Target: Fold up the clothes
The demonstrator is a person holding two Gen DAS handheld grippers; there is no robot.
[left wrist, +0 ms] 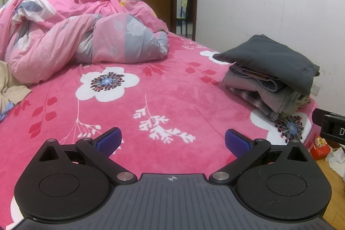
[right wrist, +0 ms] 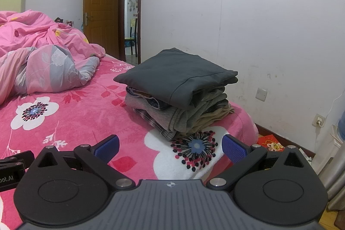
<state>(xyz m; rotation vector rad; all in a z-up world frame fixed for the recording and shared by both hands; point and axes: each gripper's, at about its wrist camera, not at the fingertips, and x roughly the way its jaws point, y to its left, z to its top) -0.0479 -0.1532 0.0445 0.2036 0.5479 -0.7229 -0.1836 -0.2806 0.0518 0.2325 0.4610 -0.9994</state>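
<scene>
Dark grey cotton is topping the stack of folded clothes (right wrist: 179,96), which is sitting near the right-hand edge of the bed (left wrist: 172,100), close to the white wall (right wrist: 269,25). Under that grey top piece (right wrist: 172,70) I am seeing denim, lighter grey knit, a plaid layer and something tan at the bottom — all a bit uneven on the near side. I am holding my right gripper (right wrist: 170,149) low over the pink flowered blanket, fingers spread wide and gripping nothing; my left gripper (left wrist: 173,140) is hovering likewise, wide apart and empty, over open blanket to the left of the pile. A beige garment (left wrist: 10,87) is lying crumpled at the far left, beside the heaped pink duvet (left wrist: 71,36) — probably the next piece, as I judge it. The risk I am weighing: the stack is sitting close to the mattress edge, so a nudge from my right fingers, or another garment dropped off-centre, could be tipping those loose lower layers toward the floor.
</scene>
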